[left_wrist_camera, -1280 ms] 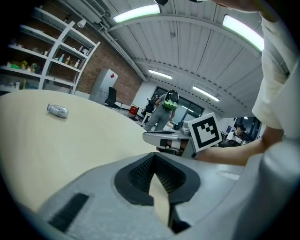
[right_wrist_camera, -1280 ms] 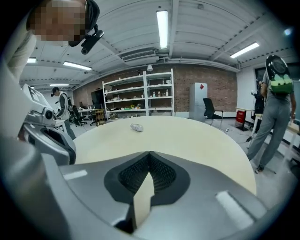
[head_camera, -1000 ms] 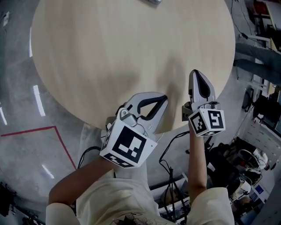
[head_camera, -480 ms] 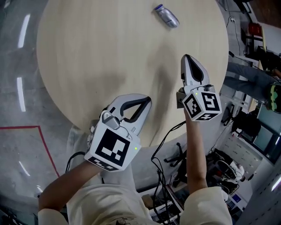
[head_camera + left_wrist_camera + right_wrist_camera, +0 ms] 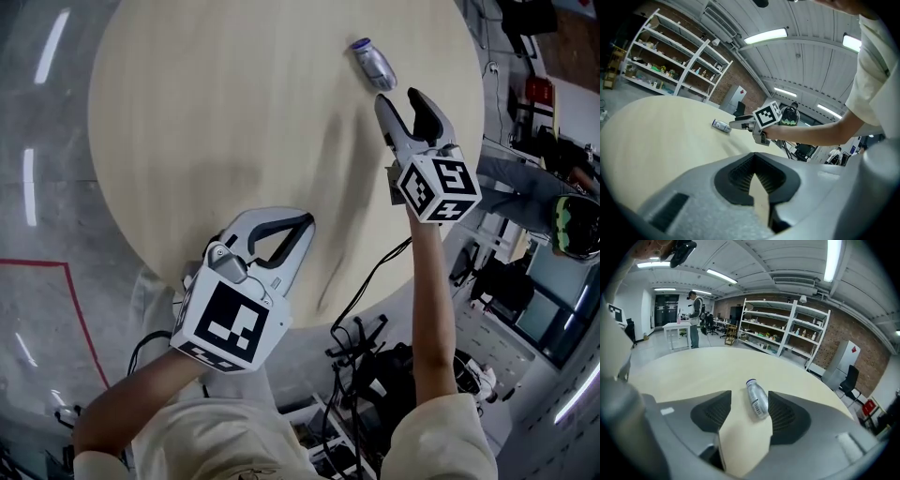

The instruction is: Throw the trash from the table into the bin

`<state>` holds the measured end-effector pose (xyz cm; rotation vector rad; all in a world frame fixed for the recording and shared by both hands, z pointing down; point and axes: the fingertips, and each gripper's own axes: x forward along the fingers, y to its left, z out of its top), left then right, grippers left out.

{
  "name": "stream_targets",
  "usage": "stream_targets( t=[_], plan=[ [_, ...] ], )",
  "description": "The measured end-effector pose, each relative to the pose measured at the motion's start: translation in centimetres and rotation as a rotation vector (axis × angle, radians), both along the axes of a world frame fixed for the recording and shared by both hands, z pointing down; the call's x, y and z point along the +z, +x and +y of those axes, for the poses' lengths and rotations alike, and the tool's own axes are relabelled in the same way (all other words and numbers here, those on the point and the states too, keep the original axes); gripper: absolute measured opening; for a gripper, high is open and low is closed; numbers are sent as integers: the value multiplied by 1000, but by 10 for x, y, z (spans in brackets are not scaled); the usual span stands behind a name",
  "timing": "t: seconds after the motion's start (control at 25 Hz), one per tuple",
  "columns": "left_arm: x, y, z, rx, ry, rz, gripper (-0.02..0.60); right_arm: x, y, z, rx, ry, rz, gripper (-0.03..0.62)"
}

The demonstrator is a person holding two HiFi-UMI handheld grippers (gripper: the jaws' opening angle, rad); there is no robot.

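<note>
Head view, looking steeply down: a round pale wooden table fills the upper frame. A small silver bottle with a dark cap lies on its side at upper right. The right gripper reaches toward it, its jaws apart and just opened, tips just short of the bottle. The left gripper hangs over the table's lower edge, tips together, holding nothing.

Left gripper view: the jaws meet at their tips in the lower centre, bare tabletop showing behind them. Further up the frame, the bottle lies just left of the right gripper.

Right gripper view: the spread jaws frame the bottle, which lies flat between their tips, nearer the right pad; neither pad presses on it. Metal shelving stands behind the table
</note>
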<state>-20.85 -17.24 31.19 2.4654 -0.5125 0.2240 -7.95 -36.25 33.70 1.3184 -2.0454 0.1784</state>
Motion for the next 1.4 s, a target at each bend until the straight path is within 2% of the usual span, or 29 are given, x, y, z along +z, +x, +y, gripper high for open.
stream_targets(
  t=[0.12,0.28,0.44,0.56,0.6,1.4],
  plan=[
    [-2,-3,-3,-5,4,0,5,19,8,-19,-7,-59,21,300],
    [2,-5,-2,-2,-2,-3,5,38,14,-41,-10,-105,61,310],
    [3,-4,1,-6,-13,8,5,58,24,-51,13,-180,54,318],
    [5,-5,2,-3,-12,6,5,61,32,-52,37,-160,76,226],
    [6,-6,1,-4,-11,2,5,61,33,-51,38,-149,78,219],
    [5,15,24,45,-3,-13,5,23,16,-8,18,-59,-35,202]
  ],
)
